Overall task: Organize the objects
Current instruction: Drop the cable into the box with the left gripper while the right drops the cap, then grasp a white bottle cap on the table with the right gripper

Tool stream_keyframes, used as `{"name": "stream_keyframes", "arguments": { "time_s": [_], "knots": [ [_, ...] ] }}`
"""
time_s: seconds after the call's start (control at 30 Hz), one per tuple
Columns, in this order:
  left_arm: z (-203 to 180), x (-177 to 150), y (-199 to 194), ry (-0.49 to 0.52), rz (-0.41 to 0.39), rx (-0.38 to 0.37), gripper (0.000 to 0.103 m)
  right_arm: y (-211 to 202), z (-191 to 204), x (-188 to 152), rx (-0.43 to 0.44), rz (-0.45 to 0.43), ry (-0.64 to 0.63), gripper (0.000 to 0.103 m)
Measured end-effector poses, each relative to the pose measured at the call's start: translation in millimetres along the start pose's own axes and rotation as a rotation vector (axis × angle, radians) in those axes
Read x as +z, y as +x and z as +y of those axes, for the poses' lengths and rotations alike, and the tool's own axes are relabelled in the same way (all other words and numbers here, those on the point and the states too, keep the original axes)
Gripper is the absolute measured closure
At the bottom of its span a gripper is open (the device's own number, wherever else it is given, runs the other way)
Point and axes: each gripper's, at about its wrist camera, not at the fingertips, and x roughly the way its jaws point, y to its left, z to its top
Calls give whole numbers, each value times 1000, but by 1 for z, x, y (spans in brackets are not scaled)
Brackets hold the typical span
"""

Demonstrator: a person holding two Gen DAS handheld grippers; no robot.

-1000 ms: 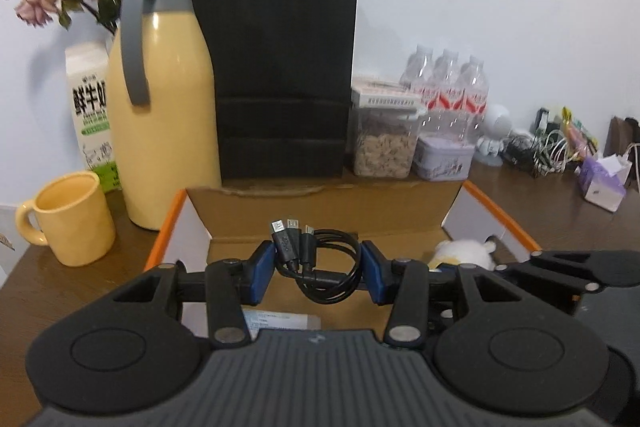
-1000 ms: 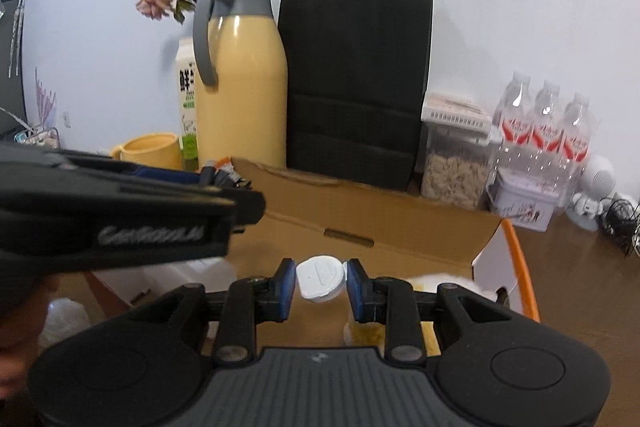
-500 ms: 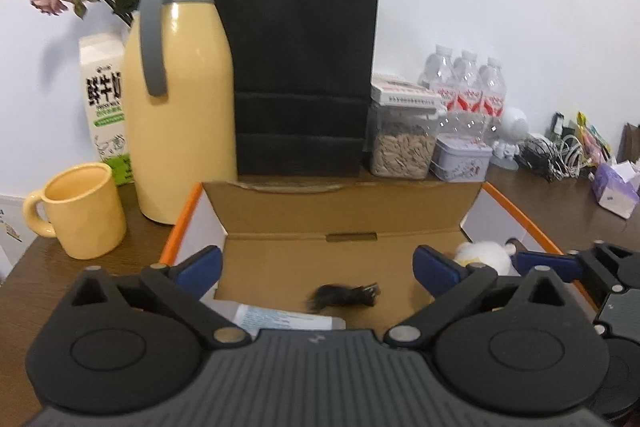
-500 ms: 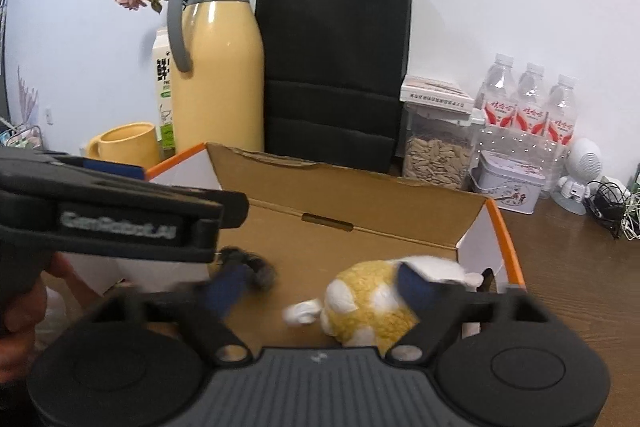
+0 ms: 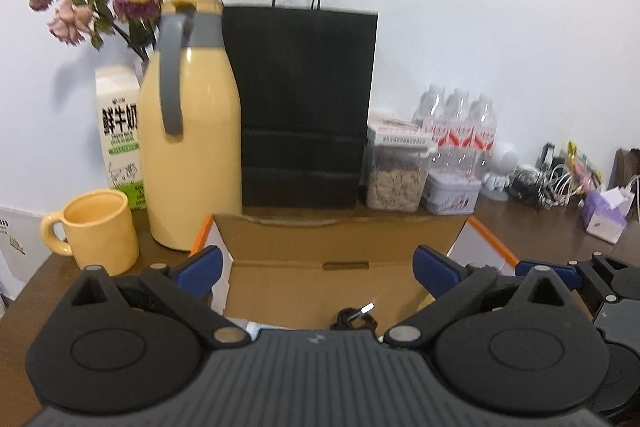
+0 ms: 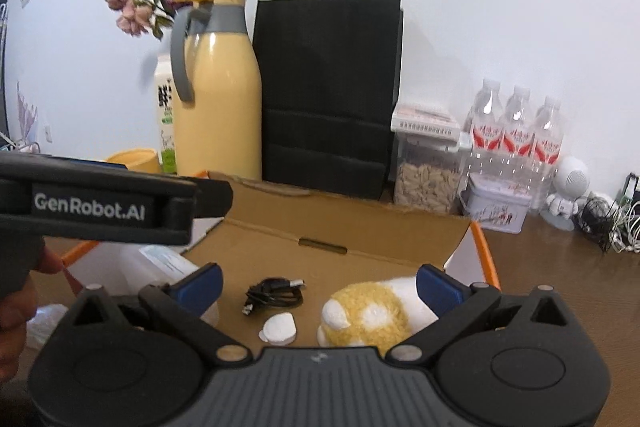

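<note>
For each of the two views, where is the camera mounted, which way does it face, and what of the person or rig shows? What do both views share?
Left wrist: sits on the left claw, looking along its open fingers over the box toward the wall; the right claw's edge shows at far right.
Right wrist: sits on the right claw, open, looking down into the box at cable, cap and plush; the left claw and a hand show at left.
Shared: box, cable, jug, black bag.
</note>
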Motion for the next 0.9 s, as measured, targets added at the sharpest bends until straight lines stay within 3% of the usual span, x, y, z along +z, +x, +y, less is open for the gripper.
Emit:
{"name": "stream_keyframes", "arguments": {
  "time_s": [0.4, 0.9],
  "knots": [
    [14, -2, -55, -3, -38, 31, 0, -63, 4, -9, 1, -66, -30, 0],
    [57, -45, -105, 12, 58, 143, 0, -121, -18, -75, -53, 56, -28, 0]
  ]
}}
